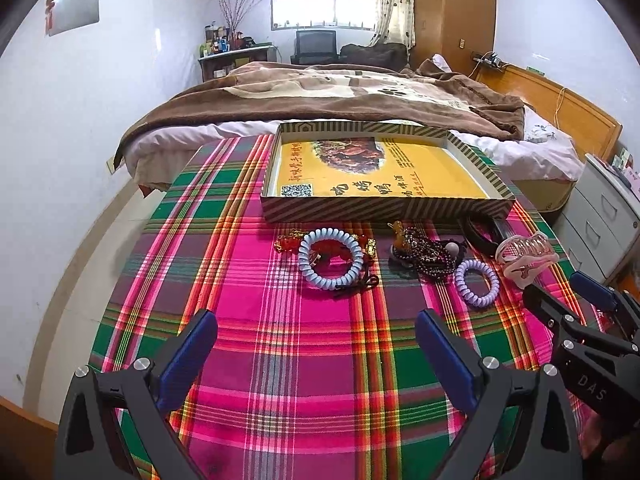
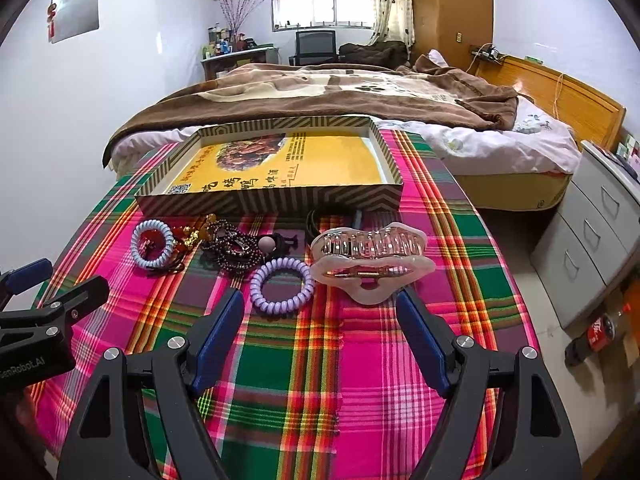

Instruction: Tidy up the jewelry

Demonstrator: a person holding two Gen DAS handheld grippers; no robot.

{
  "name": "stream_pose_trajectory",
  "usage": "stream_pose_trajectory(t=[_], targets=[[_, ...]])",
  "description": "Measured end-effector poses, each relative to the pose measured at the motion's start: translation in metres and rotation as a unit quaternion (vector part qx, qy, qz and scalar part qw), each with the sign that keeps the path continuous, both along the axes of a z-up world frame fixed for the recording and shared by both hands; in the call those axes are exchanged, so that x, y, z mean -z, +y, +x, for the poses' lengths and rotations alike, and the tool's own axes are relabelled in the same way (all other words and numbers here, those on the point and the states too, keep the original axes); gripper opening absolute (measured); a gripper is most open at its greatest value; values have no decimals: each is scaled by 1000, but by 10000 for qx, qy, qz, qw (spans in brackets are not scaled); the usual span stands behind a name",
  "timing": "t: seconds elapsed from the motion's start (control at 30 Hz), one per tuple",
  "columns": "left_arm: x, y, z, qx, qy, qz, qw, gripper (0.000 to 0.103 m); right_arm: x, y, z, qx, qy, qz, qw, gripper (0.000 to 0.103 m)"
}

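Two coil hair ties [image 2: 282,286] [image 2: 153,249], one hair claw [image 2: 370,264], one box [image 2: 276,198]

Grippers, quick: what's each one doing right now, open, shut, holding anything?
Left gripper: open, empty, above the plaid cloth short of the blue coil bracelet.
Right gripper: open, empty, just short of the pink hair claw.

— What lay behind the desk with the pink-and-green plaid cloth [image 1: 280,360]?
— A bed under a brown plush blanket [image 1: 320,96], a black office chair [image 1: 316,46] below the window [image 1: 320,8].
— And on the right?
— Grey metal drawers [image 2: 592,232], a dark cola bottle [image 2: 596,334] lying on the floor.
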State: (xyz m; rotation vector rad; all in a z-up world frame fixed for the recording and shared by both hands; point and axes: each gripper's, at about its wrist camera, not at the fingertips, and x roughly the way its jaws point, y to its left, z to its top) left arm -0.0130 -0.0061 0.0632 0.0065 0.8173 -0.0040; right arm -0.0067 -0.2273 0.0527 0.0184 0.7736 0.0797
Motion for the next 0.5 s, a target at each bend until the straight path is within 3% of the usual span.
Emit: stream_pose_trajectory(t=[0.5], targets=[[0, 1, -1, -11, 20, -12, 10000, 100, 1, -1, -1, 15, -2, 4, 10000, 78]])
